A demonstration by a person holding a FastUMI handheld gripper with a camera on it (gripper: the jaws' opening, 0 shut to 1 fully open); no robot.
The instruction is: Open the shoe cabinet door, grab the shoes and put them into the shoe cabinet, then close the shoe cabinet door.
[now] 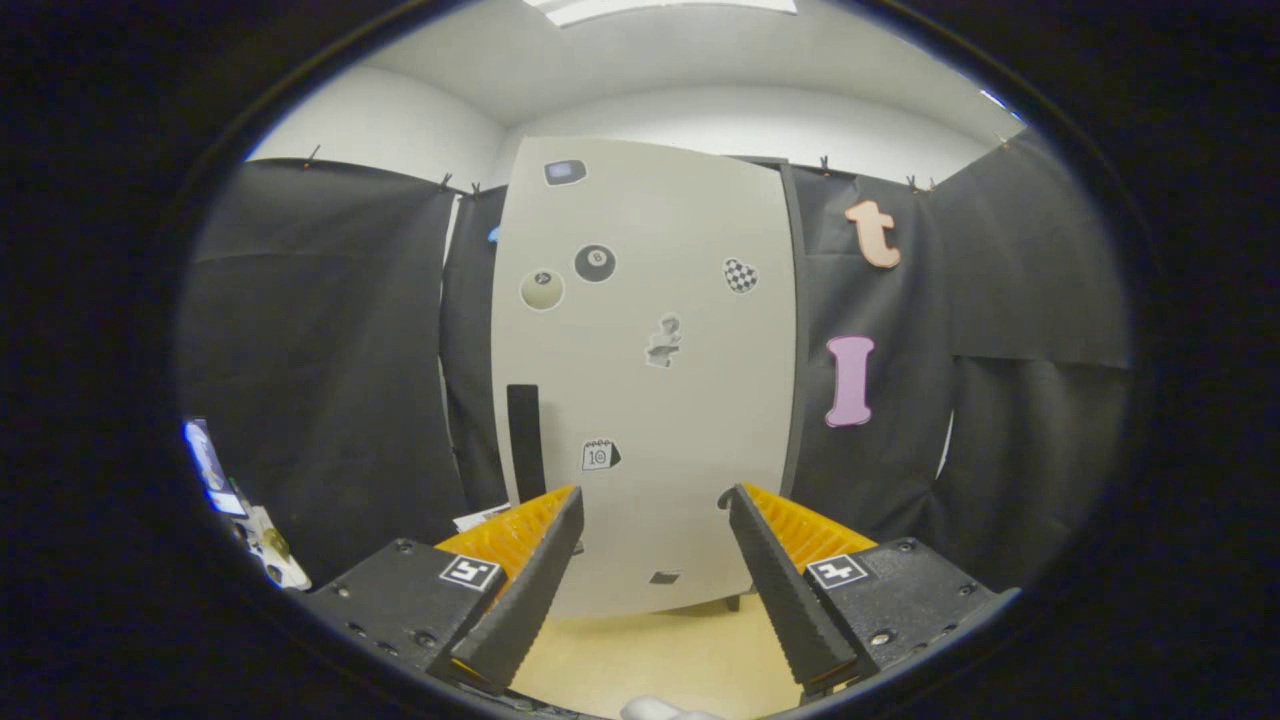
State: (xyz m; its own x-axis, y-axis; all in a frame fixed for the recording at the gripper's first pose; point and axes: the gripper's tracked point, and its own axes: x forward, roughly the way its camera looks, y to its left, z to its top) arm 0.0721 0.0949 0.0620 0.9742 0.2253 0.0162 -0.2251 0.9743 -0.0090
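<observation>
1. the gripper (655, 500) has its two fingers spread wide apart, with nothing between them; they point level at the lower half of the cabinet door.
2. low between the fingers, nearest the camera, a small pale rounded thing (668, 710) peeps in; it could be the toe of a shoe, but too little shows to tell.
3. the floor (650, 655) is pale yellow and runs from under the fingers to the foot of the cabinet.
4. the shoe cabinet door (645, 380) stands beyond the fingers, tall and light grey, dotted with small stickers. it looks shut and flat to the front, though its edges are bent by the lens.
5. a dark upright handle (524, 440) sits near the door's left edge, just above and beyond the left finger's tip.
6. black cloth (320, 370) hangs on both sides of the cabinet, and some small clutter (245, 520) lies at the foot of the left wall.
7. as for progress: a shut door and an empty gripper fit two stages alike, the shoes waiting outside with the door to be opened, or the shoes already inside and the door shut again. no shoes show clearly, so i cannot settle which.
8. the pose, judged from the view: held low, roughly level, square to the door and a little apart from it.
</observation>
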